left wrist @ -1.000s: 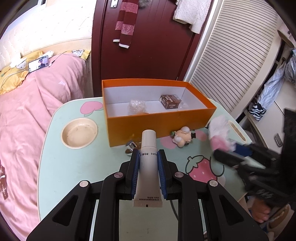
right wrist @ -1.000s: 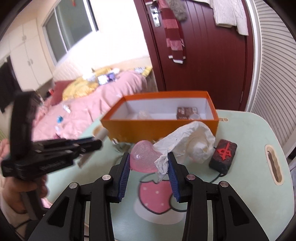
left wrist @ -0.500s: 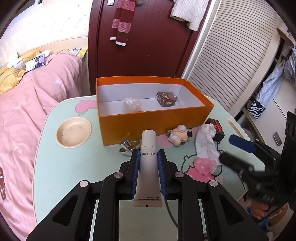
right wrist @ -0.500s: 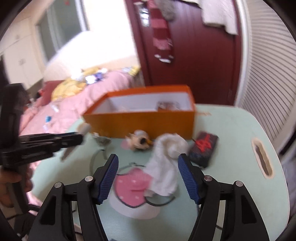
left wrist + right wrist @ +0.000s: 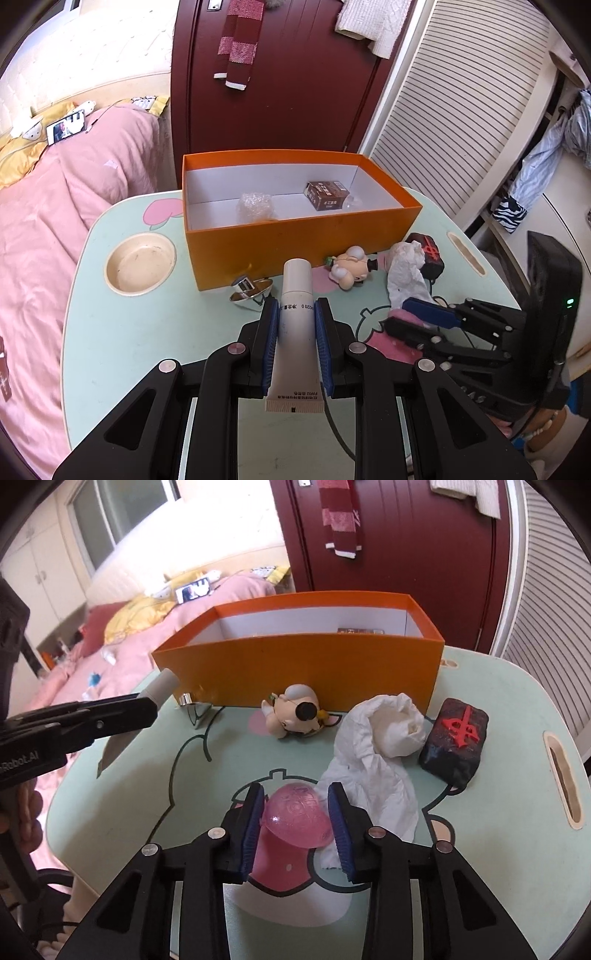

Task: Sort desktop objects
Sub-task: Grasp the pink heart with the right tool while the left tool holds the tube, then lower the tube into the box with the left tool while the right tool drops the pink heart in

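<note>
Your left gripper [image 5: 295, 314] has its jaws pinching a white tube [image 5: 295, 325], cap pointing fwd, above the bench [image 5: 110, 325]. Your right gripper [image 5: 297, 805] is closing its jaws w/ a pink dome [image 5: 297, 818] between them, on the bench just beside a crumpled tissue [image 5: 376, 746]. Farther out: a figurine [image 5: 295, 716], a black block [image 5: 456, 740], then the orange box [image 5: 295, 236] holding a brown carton [image 5: 327, 194] & a plastic wad [image 5: 255, 206].

The pink ball [image 5: 297, 819] looks glossy, translucent plastic. The tissue [image 5: 373, 753] is crumpled matt paper. The tube [image 5: 295, 321] is smooth white plastic.
</note>
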Demonstrator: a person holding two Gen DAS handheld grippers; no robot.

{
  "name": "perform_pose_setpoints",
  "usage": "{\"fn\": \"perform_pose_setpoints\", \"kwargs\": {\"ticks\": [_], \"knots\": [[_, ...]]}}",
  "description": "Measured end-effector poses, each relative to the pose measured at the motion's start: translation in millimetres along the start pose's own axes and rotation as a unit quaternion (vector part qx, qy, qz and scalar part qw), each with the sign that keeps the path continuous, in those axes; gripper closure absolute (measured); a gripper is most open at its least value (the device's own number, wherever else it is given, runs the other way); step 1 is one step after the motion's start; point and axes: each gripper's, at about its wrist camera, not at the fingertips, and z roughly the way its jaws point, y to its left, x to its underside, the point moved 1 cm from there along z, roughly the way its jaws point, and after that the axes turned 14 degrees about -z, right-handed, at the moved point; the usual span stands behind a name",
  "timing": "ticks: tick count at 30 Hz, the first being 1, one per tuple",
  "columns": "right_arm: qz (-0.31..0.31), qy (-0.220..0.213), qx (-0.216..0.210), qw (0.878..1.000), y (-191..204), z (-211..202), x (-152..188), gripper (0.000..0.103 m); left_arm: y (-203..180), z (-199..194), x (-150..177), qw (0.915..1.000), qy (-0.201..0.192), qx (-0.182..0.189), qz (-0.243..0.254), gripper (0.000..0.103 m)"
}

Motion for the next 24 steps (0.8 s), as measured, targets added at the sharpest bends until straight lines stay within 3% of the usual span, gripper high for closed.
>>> {"fn": "perform_pose_setpoints", "kwargs": {"ticks": [3,8,13,15,19,20,21,24], "knots": [[0.001,-0.022,-0.008,1.0,-0.1,-11.9,-4.0,0.087,-0.5,-0.3,0.2,1.0,0.0,0.002,0.001,0.082],[-0.008,-0.011,-0.009,1.0,3.3,-8.0,-7.6,0.087,-1.0,-0.9,1.3,1.0,0.001,0.005,0.002,0.082],[0.013,-0.005,-0.009,1.0,-0.7,-8.5,3.3,0.061,1.6,-2.0,2.8,1.0,0.002,0.004,-0.002,0.082],[0.016,0.0,-0.011,1.0,-1.9,-8.8,7.7,0.041,2.6,-0.8,2.4,1.0,0.003,0.004,-0.006,0.082],[-0.033,-0.015,0.022,0.999,9.1,-7.0,15.4,0.044,1.7,-1.0,1.4,1.0,0.001,0.006,-0.005,0.082],[-0.042,-0.013,0.03,0.999,11.6,-5.5,14.5,0.05,1.2,-1.5,1.5,1.0,0.0,0.007,-0.004,0.082],[-0.044,-0.012,0.026,0.999,12.6,-4.9,13.3,0.061,0.7,-2.1,1.7,1.0,0.0,0.007,-0.003,0.082],[-0.049,-0.012,0.018,0.999,14.4,-3.2,11.2,0.065,0.1,-2.4,3.0,1.0,0.001,0.008,-0.002,0.082]]}}
